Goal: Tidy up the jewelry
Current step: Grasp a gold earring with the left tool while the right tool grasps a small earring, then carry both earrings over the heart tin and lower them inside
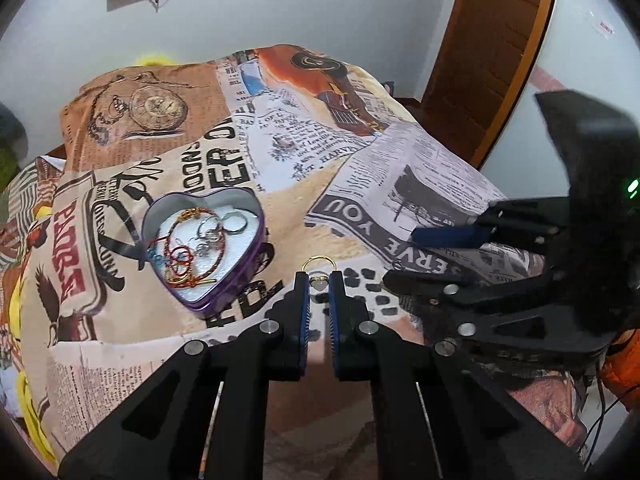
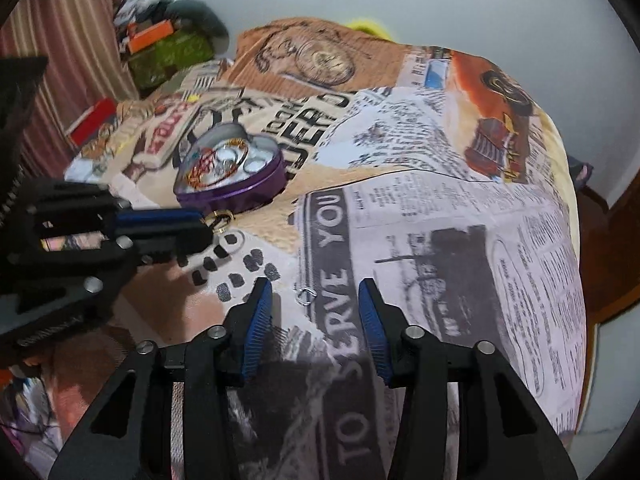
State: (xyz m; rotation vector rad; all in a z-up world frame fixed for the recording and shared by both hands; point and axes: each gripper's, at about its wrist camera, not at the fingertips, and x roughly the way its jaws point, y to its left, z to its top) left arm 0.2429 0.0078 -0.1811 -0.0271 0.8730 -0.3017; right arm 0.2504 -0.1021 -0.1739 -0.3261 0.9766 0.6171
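Observation:
A purple heart-shaped tin (image 1: 234,276) holds bracelets and rings on white foam; it also shows in the right wrist view (image 2: 240,190). My left gripper (image 1: 319,283) is shut on a gold ring with a heart stone (image 1: 319,276), just right of the tin; the ring also shows in the right wrist view (image 2: 221,216). My right gripper (image 2: 316,294) is open over the printed cloth, with a small silver ring (image 2: 306,296) lying between its fingers. The right gripper also shows in the left wrist view (image 1: 400,254).
The newspaper-print cloth (image 1: 360,168) covers a mounded surface that drops off at its edges. A wooden door (image 1: 488,40) stands at the back right. Clutter and a striped curtain (image 2: 60,40) are at the far left in the right wrist view.

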